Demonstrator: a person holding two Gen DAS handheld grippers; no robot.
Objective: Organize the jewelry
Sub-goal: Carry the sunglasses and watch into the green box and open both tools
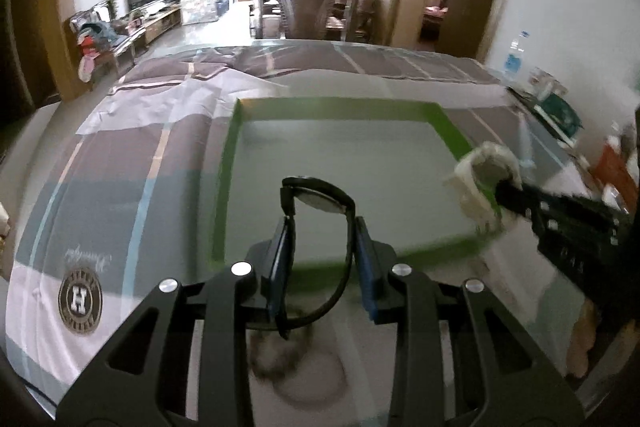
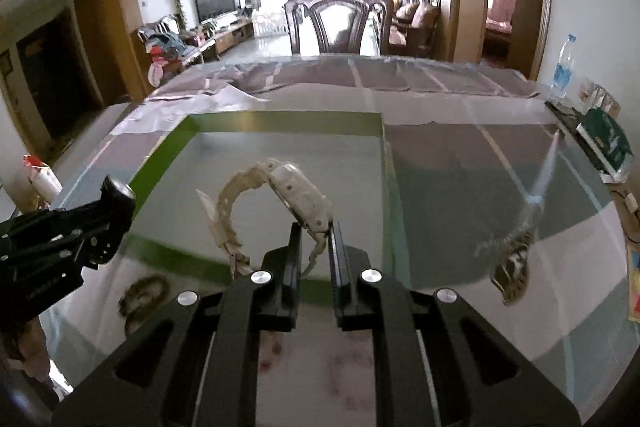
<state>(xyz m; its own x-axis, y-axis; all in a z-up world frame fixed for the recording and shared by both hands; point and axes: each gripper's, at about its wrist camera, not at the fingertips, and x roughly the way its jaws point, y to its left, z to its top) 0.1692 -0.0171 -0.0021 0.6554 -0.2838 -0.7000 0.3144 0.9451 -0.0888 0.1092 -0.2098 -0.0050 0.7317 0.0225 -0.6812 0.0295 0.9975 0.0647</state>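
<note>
In the left wrist view my left gripper (image 1: 324,255) is shut on a black watch (image 1: 320,199). Its blue pads press the looped strap and the face stands up beyond the fingertips. In the right wrist view my right gripper (image 2: 316,239) is shut on the strap of a white watch (image 2: 300,195), whose case and loop stick out to the upper left. Both watches hang above a grey mat with a green border (image 2: 280,123) on the patchwork tablecloth. Each view shows the other gripper at its edge: the right gripper (image 1: 504,195) with the white watch (image 1: 484,179), and the left gripper (image 2: 108,215).
A dark metal bracelet (image 2: 514,267) lies on the cloth to the right, and a beaded bracelet (image 2: 144,291) lies near the front left. A water bottle (image 2: 562,67) and a green box (image 2: 608,143) stand at the table's right edge. A wooden chair (image 2: 340,19) is behind the far edge.
</note>
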